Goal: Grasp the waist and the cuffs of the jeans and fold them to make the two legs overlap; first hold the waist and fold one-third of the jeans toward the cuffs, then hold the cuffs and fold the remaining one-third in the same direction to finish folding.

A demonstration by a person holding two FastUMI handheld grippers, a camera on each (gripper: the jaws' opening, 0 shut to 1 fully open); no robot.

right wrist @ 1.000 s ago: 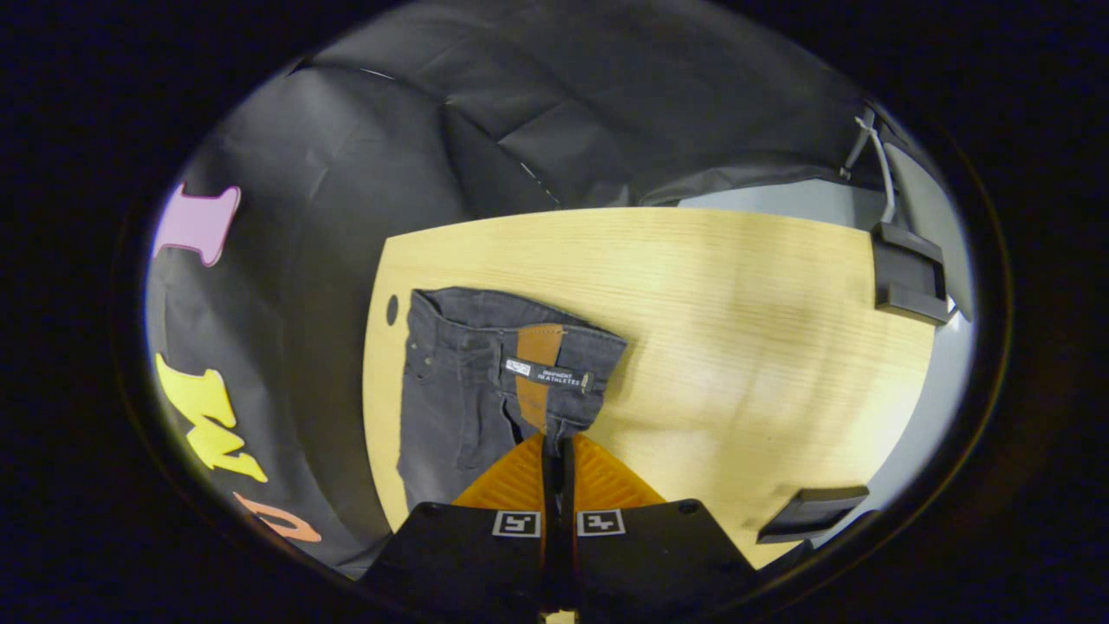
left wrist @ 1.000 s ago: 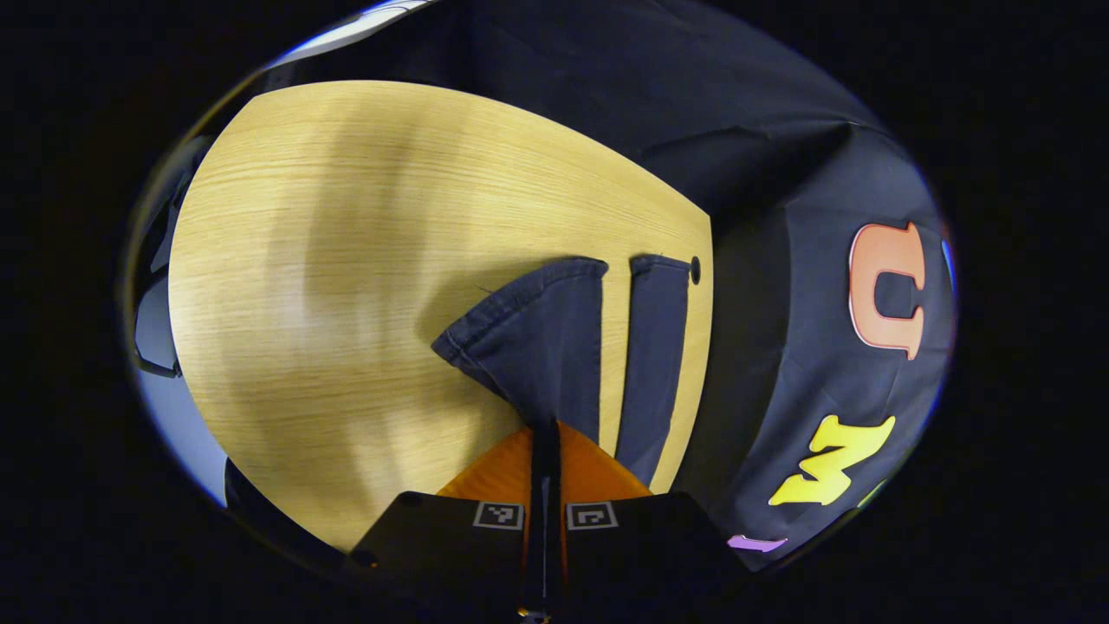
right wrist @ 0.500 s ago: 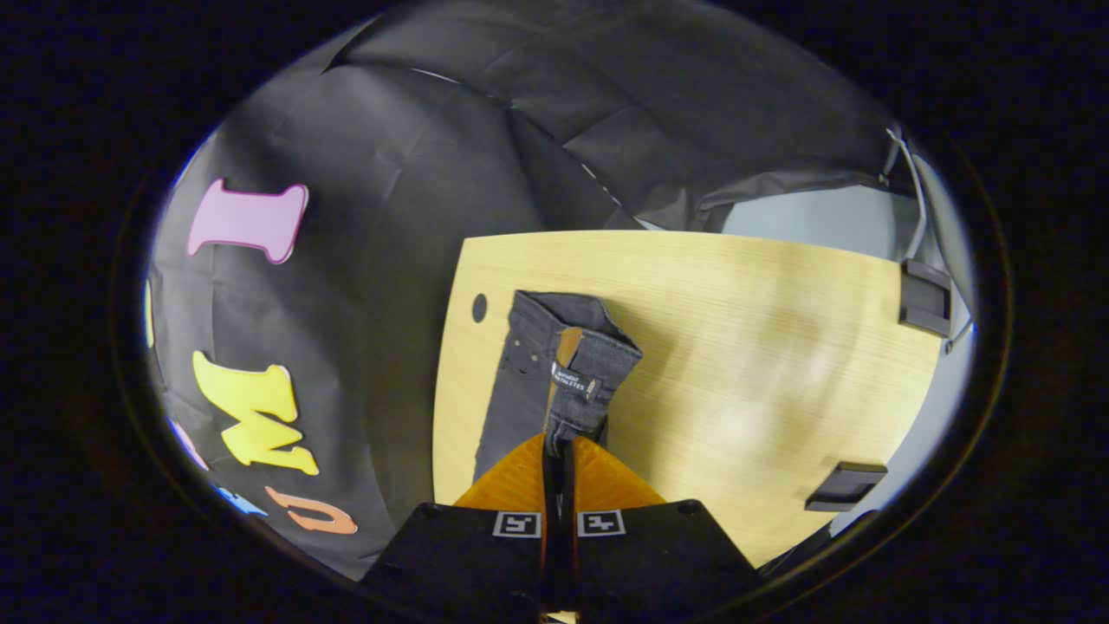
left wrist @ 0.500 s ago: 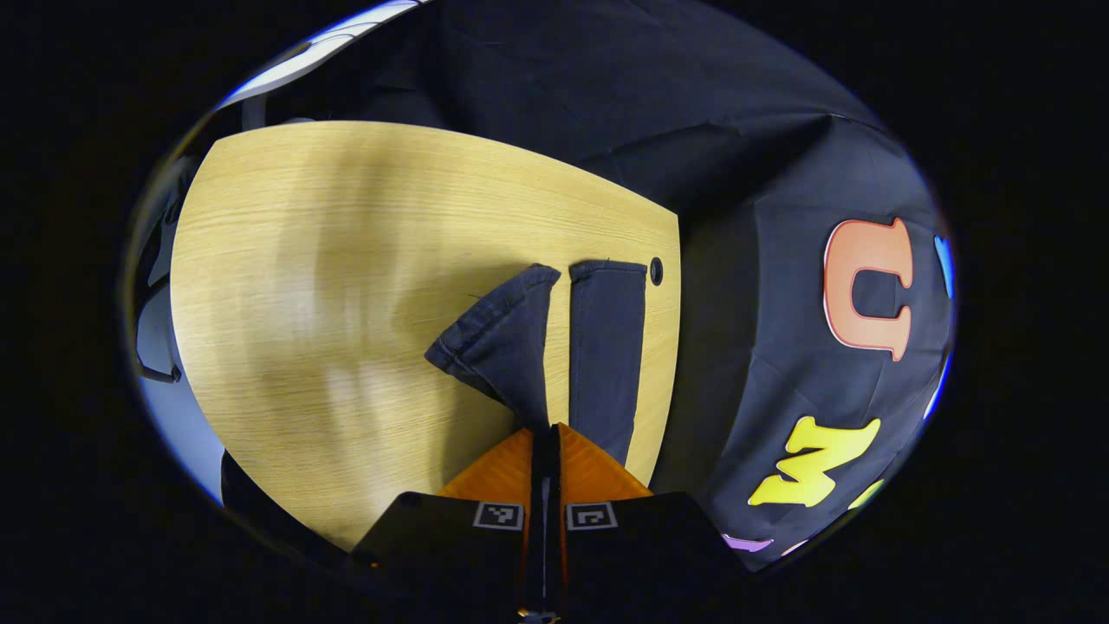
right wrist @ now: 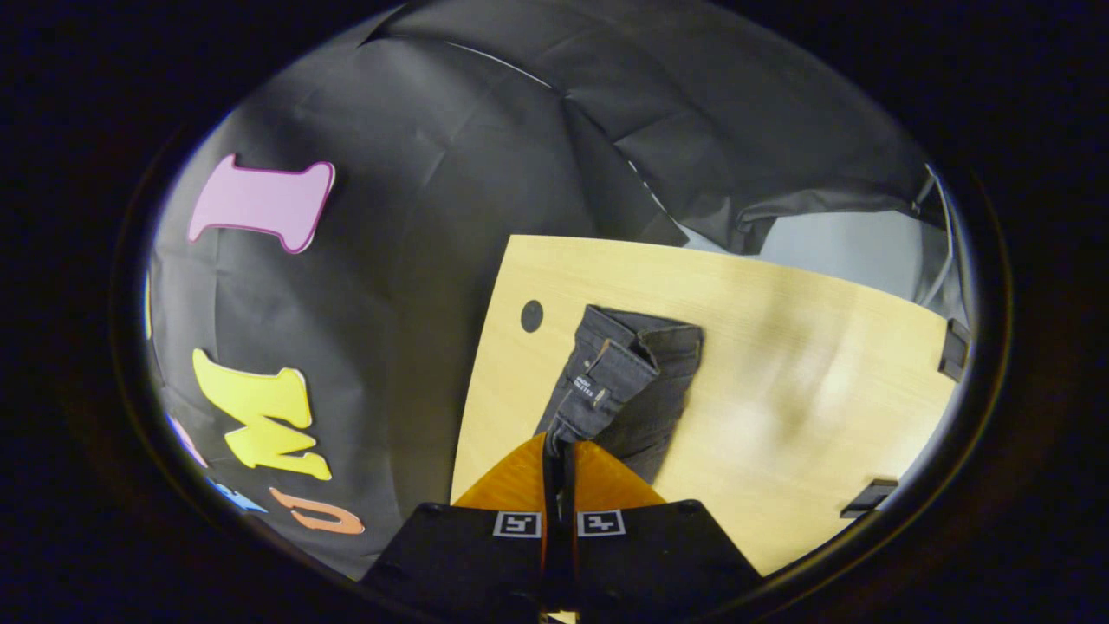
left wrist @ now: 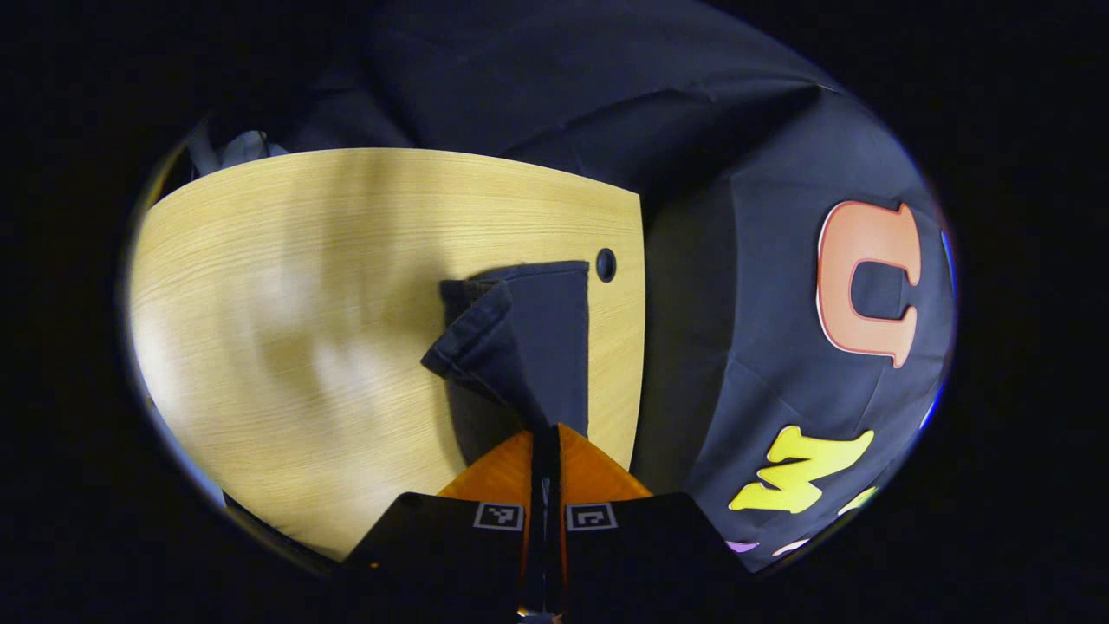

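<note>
left gripper clamping a cuff of the jeans, right gripper clamping the waist, jeans lying near the table edge, one leg lying over the other

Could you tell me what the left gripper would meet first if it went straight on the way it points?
Probably the jeans cuff that the left gripper already pinches, then the table; depth is unclear.

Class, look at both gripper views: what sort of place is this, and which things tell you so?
Most likely a recording booth, not a home: black cloth walls enclose a bare wooden table, on which dark jeans lie, pinched by the left gripper and right gripper.
</note>
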